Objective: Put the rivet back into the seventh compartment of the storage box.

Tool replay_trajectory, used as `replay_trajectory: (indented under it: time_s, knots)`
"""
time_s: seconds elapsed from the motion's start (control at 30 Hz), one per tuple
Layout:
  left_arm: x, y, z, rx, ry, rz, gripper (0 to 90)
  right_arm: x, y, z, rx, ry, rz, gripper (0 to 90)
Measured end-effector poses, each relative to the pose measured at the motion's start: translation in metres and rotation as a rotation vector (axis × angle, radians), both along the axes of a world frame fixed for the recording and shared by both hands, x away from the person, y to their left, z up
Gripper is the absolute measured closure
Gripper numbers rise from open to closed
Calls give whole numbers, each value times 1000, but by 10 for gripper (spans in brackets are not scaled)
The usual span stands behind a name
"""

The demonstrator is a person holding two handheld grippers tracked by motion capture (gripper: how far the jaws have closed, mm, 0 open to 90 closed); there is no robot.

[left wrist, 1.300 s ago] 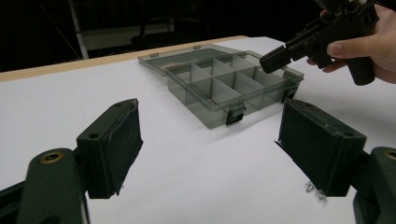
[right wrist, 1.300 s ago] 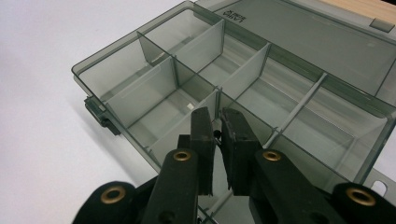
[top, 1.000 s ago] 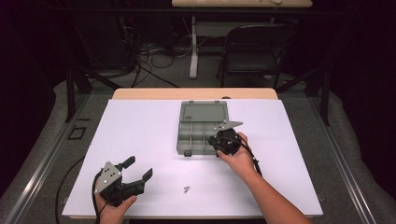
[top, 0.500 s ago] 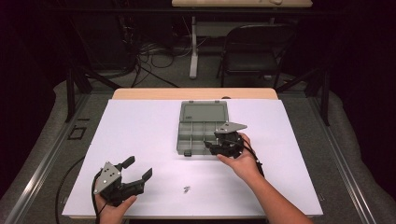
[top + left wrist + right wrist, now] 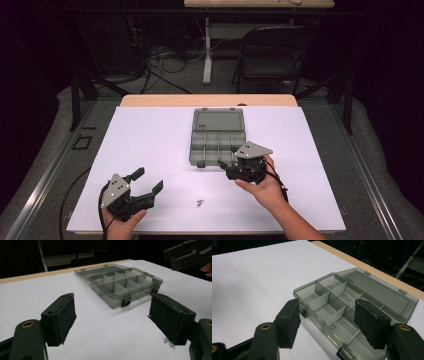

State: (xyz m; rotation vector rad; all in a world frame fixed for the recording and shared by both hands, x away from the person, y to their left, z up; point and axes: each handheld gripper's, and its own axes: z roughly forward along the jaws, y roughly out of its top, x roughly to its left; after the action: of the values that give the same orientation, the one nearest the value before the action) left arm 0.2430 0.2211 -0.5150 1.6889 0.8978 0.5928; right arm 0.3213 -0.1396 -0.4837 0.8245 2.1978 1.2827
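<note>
Open grey organizer box [image 5: 217,136] mid-bench [image 5: 150,140]. Right tool [image 5: 226,168] spread, empty, at box's near right corner. Left tool [image 5: 148,185] spread, empty, well apart; small screws [image 5: 200,202] nearer it than box.

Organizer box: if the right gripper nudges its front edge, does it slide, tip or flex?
The box lies flat and low with its lid open flat behind, so tipping seems unlikely. It looks like thin clear plastic, nearly empty, so probably light; on the smooth white table it would likely slide. The right gripper hovers open at its front edge.
</note>
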Motion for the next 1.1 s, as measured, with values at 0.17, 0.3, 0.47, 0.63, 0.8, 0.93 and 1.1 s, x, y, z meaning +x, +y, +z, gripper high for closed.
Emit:
replay_trajectory:
  time_s: [0.17, 0.3, 0.47, 0.63, 0.8, 0.93, 1.1]
  knots:
    - [0, 0, 0, 2, 3, -1, 208, -14, -1, -2, 4, -23, 17, 279]
    - [0, 0, 0, 2, 2, -2, 208, -23, -1, -7, 23, -19, 34, 238]
    - [0, -1, 0, -2, -3, -1, 208, -31, -1, -14, 44, -6, 53, 233]
    - [0, -1, 0, -2, -3, -2, 208, -35, 3, -21, 49, 16, 66, 234]
    - [0, 0, 0, -3, -2, -1, 208, -37, 8, -25, 62, 21, 80, 226]
    - [0, 0, 0, -4, -2, 1, 208, -39, 9, -26, 57, 23, 85, 226]
    - [0, -1, 0, -4, -2, 0, 208, -40, 10, -30, 46, 20, 85, 228]
